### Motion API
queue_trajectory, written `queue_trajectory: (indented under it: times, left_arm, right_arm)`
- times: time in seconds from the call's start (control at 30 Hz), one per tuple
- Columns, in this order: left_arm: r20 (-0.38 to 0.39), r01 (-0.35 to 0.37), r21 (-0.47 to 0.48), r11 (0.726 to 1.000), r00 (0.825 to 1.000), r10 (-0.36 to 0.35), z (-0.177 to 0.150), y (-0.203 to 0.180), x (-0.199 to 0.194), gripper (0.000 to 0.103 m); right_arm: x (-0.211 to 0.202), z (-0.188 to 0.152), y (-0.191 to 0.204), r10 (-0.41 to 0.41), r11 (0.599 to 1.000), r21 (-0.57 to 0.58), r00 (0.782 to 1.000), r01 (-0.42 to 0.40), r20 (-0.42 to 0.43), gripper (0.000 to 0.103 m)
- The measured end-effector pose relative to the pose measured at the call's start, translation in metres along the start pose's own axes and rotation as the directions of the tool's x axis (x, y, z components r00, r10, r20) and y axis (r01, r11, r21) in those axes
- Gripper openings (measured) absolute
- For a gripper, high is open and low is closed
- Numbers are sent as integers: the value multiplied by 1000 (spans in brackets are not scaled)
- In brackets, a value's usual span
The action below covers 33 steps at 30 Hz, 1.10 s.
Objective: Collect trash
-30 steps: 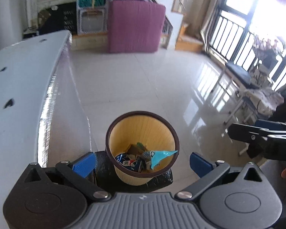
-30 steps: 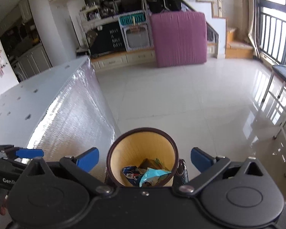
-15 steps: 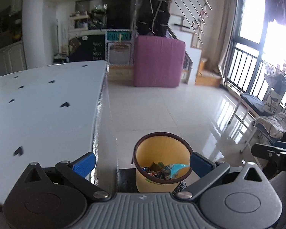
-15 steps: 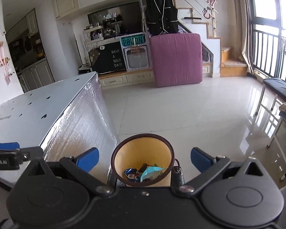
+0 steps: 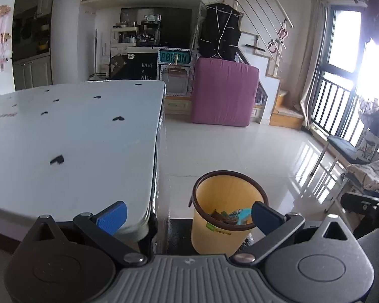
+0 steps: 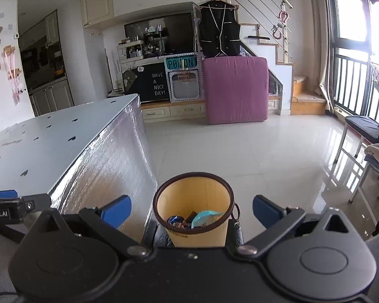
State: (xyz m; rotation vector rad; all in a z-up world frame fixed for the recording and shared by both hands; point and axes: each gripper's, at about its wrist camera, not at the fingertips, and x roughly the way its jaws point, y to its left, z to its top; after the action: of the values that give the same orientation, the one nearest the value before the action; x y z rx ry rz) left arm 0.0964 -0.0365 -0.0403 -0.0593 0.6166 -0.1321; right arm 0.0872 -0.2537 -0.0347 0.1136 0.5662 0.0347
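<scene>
A yellow waste bin (image 5: pixel 224 217) with a dark rim stands on the floor beside the table's corner. It holds several wrappers (image 5: pixel 230 214), one of them turquoise. It also shows in the right wrist view (image 6: pixel 194 214), with the wrappers (image 6: pixel 189 221) inside. My left gripper (image 5: pixel 188 213) is open and empty, above and behind the bin, partly over the table's edge. My right gripper (image 6: pixel 190 208) is open and empty, with the bin between its blue fingertips in view.
A white table (image 5: pixel 63 136) with small black heart marks fills the left; its foil-covered side (image 6: pixel 108 161) faces the bin. A pink mattress (image 5: pixel 223 92) leans by the stairs. A bench and chair (image 5: pixel 351 156) stand at the right window. The floor is glossy tile.
Both grippers have risen and tilted up, so the bin sits lower and smaller in view. The left gripper has moved left, over the table's edge. Both stayed open.
</scene>
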Motion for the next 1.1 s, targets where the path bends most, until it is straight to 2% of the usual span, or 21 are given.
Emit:
queue_trajectory:
  times: [0.1,0.3,0.57,1.1]
  left_arm:
    - [0,11,-26,1000,1000,-11,-8,7,-4,103]
    - [-17,-30,-53,998,999,29,-16,14,-6,103]
    - [-2,-34,-8,999,999,34,-21,8,-9,103]
    - [4,-35,4,999,999,35,-26,4,-10,103]
  right_arm:
    - [-3,-8,4,-4,1000,-3,1000,4,-5,103]
    - [-5,-20,9,-33,999,-24,999,33,8,103]
    - [-5,-25,15,-60,998,-30,998,61,27,103]
    - [-3,-27,18,-62,997,-37,998,63,26,103]
